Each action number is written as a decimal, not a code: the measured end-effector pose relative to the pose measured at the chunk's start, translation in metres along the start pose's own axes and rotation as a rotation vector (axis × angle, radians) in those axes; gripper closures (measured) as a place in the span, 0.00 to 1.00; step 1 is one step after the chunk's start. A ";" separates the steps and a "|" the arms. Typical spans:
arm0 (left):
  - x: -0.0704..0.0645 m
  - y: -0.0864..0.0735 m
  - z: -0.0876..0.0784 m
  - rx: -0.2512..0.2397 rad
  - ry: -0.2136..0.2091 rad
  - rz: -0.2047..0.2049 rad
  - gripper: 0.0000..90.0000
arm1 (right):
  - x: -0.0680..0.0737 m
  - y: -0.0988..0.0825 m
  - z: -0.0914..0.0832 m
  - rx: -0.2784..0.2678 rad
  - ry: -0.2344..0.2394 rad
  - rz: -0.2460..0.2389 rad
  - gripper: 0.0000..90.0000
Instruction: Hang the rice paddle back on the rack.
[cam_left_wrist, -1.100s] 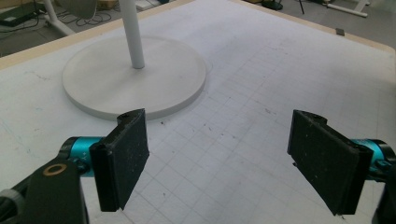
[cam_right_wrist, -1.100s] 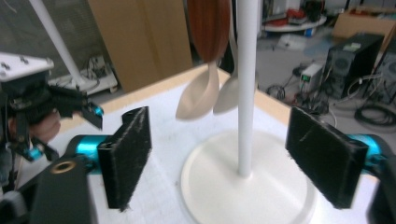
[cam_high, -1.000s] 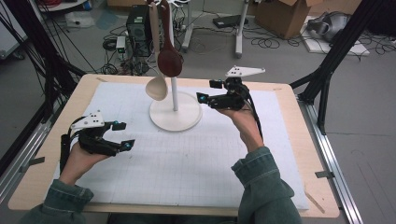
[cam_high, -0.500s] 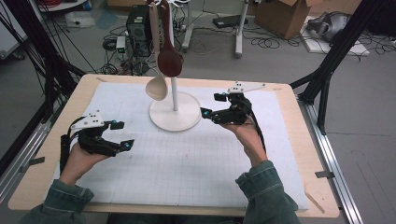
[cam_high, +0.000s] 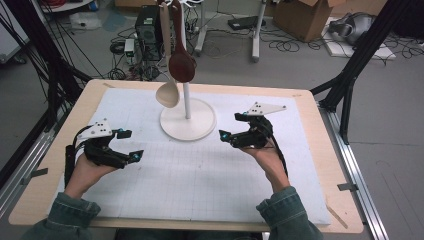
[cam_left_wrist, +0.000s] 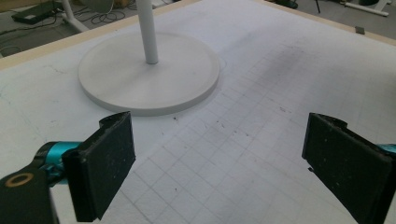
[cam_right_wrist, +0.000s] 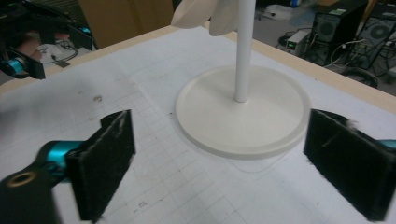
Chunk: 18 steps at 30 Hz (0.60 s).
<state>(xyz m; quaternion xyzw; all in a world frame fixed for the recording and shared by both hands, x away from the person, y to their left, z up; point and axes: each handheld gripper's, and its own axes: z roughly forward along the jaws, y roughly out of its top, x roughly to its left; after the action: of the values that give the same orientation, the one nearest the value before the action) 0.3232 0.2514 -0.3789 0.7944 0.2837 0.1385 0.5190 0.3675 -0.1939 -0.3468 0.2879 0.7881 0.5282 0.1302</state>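
The left gripper (cam_high: 128, 145) rested low over the white grid mat (cam_high: 200, 185) near the table's (cam_high: 30, 210) left edge, the person's left hand (cam_high: 87, 170) gripping it from behind with the forearm and denim sleeve (cam_high: 65, 217) coming up from the near left corner. It pointed toward the middle of the table, its grey three-cornered plate on top. Its jaws had just been opening and stood wide apart with nothing between them; in the left gripper view only bare mat lay between the two black pads (cam_left_wrist: 105, 168), and the stand's round base sat beyond them. The right gripper (cam_high: 231, 127) hung just right of the white stand (cam_high: 188, 120), close to the rim of its base but not touching it, aimed leftward at it. The right hand (cam_high: 262, 155) held it from below and behind, wrist bent slightly, the forearm running back to the near edge right of centre. Its jaws too had just been opening and were released, holding nothing; in the right gripper view the stand's base and pole (cam_right_wrist: 243, 51) lay ahead between the spread pads (cam_right_wrist: 107, 163), well short of them. The stand stood toward the far edge of the table, a little left of centre, and two spoons hung from its top: a pale spoon (cam_high: 167, 92) with its bowl just left of the pole and a dark brown spoon (cam_high: 181, 65) hanging slightly higher, against the pole.
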 end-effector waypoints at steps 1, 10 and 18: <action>0.000 0.000 0.000 0.000 0.000 0.000 0.10 | 0.001 -0.002 -0.001 0.003 -0.015 0.006 0.01; 0.001 -0.001 0.000 0.005 0.008 -0.001 0.08 | 0.004 -0.020 -0.008 0.009 -0.052 0.014 0.01; 0.001 -0.001 0.000 -0.003 0.017 -0.003 0.07 | 0.011 -0.031 -0.015 0.009 -0.067 0.013 0.00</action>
<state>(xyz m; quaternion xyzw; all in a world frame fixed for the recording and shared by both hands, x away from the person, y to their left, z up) 0.3232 0.2521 -0.3800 0.7919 0.2890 0.1449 0.5180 0.3410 -0.2070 -0.3677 0.3110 0.7840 0.5154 0.1516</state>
